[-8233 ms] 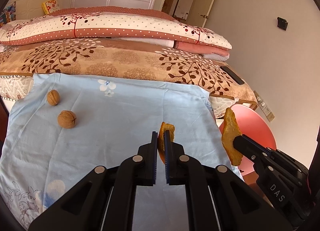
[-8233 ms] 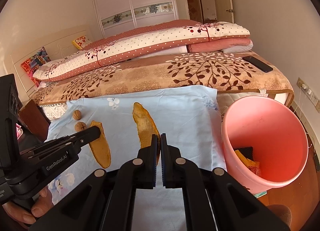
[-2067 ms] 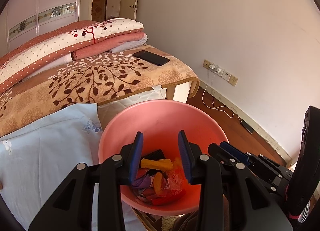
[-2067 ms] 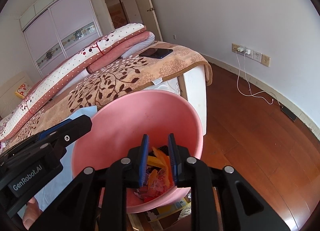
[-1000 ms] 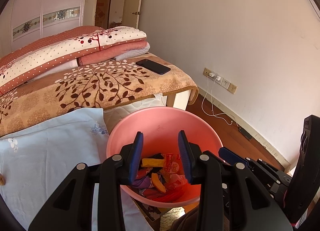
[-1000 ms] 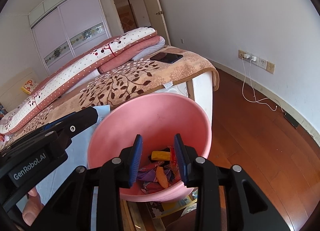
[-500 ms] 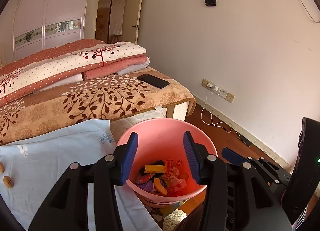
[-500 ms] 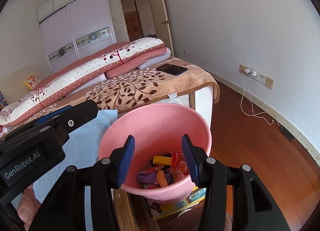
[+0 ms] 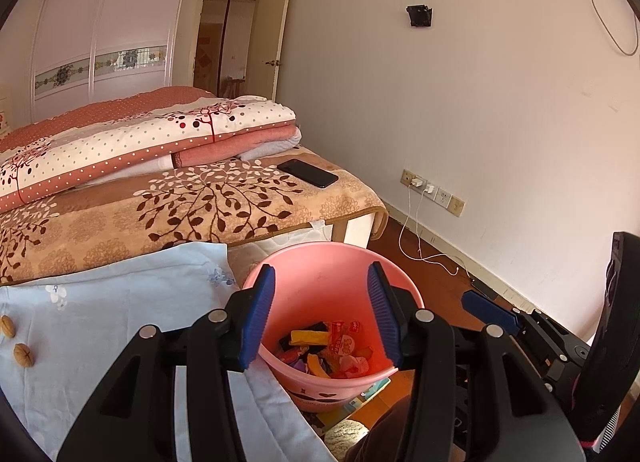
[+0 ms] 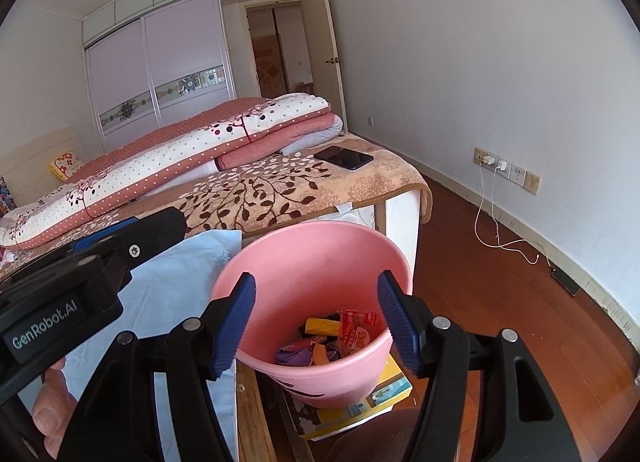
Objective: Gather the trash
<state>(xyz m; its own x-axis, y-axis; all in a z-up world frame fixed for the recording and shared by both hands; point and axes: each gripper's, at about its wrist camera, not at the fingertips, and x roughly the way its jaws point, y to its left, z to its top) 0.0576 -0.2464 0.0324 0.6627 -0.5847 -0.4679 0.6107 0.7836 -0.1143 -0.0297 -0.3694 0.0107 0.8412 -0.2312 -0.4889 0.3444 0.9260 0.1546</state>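
A pink bin [image 9: 320,262] stands on the floor at the bed's foot, holding mixed wrappers and orange peels [image 9: 320,366]. It also shows in the right wrist view [image 10: 312,246] with the trash [image 10: 340,338] inside. My left gripper [image 9: 322,318] is open and empty, above the bin's near rim. My right gripper [image 10: 316,322] is open and empty, also above the bin. Two walnuts [image 9: 22,354] lie on the light blue cloth [image 9: 100,302] at far left.
The bed with a brown leaf-pattern blanket [image 9: 180,206], folded quilts [image 9: 140,142] and a black phone [image 9: 308,173] lies behind the bin. A wall socket with a white charger cable [image 9: 416,222] is at right. Books [image 10: 360,406] lie under the bin on the wooden floor.
Both grippers let their orange peels go into the bin, opened wider and rose away from it. The walnuts have come into the left wrist view.
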